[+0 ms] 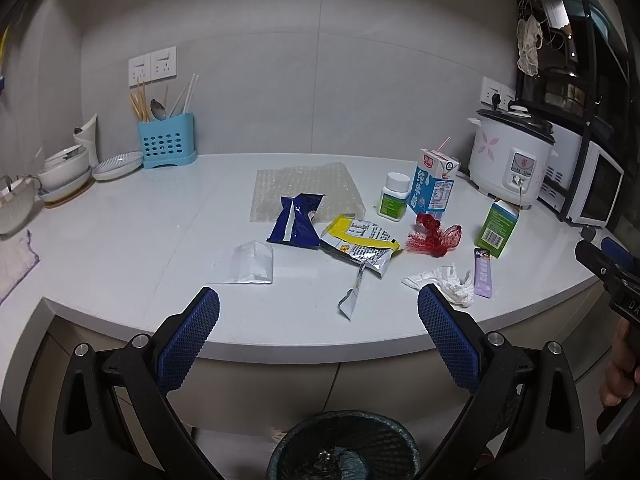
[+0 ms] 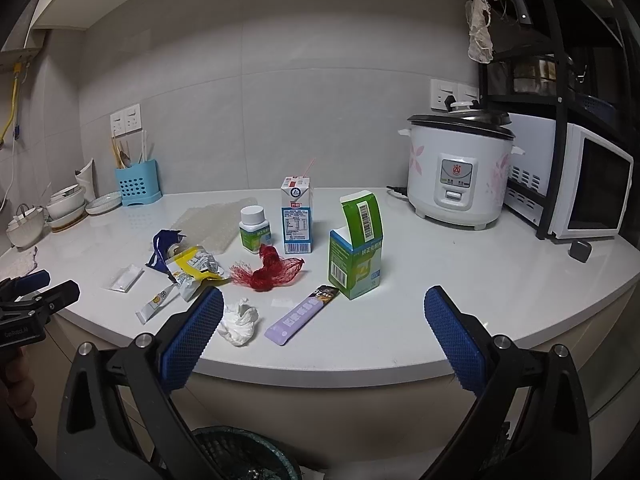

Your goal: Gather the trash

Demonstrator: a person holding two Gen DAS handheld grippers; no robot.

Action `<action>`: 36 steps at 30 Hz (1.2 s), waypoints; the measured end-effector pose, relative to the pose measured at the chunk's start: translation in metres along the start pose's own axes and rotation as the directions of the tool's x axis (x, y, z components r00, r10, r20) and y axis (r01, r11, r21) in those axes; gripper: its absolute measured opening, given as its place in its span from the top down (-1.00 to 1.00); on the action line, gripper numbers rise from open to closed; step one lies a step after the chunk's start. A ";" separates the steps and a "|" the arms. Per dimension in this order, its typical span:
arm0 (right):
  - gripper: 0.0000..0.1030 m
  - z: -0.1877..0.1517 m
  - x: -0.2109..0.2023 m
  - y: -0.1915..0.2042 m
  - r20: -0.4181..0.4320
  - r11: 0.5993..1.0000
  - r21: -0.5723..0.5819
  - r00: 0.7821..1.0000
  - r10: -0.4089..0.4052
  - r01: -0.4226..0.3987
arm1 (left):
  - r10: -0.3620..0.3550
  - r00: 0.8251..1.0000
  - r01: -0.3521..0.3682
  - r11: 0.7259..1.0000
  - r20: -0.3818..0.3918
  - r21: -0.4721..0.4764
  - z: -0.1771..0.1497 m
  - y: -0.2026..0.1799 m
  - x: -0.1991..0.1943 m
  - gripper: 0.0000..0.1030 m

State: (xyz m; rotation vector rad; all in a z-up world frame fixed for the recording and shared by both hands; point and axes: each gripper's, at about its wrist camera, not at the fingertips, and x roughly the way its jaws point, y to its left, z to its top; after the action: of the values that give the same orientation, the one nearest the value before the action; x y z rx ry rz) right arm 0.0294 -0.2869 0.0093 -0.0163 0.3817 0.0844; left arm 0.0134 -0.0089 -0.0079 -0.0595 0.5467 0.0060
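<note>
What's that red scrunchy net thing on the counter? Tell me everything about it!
The crumpled red plastic mesh net looks like the soft netting fruit comes in. It is bunched into a lump in the middle, with frayed strands fanning out at one end and a flatter flap at the other. It lies loose on the white countertop, just in front of the blue-and-white milk carton and beside the yellow snack wrapper. Neither gripper touches it.
</note>
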 end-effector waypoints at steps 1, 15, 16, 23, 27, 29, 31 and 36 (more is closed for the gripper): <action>-0.87 0.000 0.000 0.000 0.000 1.000 0.000 1.000 0.000 0.000 | 0.001 1.000 -0.001 1.000 0.000 -0.001 0.000 0.000 0.000 -0.88; -0.87 0.010 0.009 -0.010 -0.013 0.999 -0.011 0.999 -0.036 0.036 | 0.018 0.998 -0.021 0.999 -0.052 -0.048 0.018 0.025 0.017 -0.88; -0.87 0.013 0.013 -0.013 -0.021 0.999 -0.002 0.999 -0.039 0.039 | 0.025 0.998 -0.028 0.998 -0.061 -0.051 0.022 0.029 0.022 -0.88; -0.87 0.031 0.050 -0.032 -0.062 0.998 0.015 0.997 -0.055 0.056 | 0.063 0.987 -0.073 0.995 -0.147 -0.067 0.043 0.047 0.065 -0.88; -0.87 0.035 0.082 -0.047 -0.104 0.997 0.044 0.993 -0.055 0.060 | 0.073 0.976 -0.086 0.995 -0.207 -0.054 0.047 0.049 0.097 -0.88; -0.87 0.036 0.097 -0.053 -0.118 0.997 0.048 0.992 -0.047 0.053 | 0.076 0.971 -0.089 0.995 -0.227 -0.045 0.049 0.051 0.113 -0.88; -0.87 0.036 0.112 -0.056 -0.127 0.998 0.043 0.991 -0.050 0.055 | 0.079 0.966 -0.092 0.995 -0.247 -0.038 0.050 0.053 0.126 -0.88; -0.77 0.032 0.147 -0.053 -0.159 0.999 0.011 0.987 -0.036 0.038 | 0.107 0.949 -0.119 0.993 -0.297 -0.023 0.046 0.061 0.154 -0.86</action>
State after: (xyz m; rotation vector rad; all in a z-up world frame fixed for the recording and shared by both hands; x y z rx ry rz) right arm 0.1819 -0.3269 -0.0154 -0.0161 0.5408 0.0438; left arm 0.1678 0.0530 -0.0520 -0.0697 0.8494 0.1218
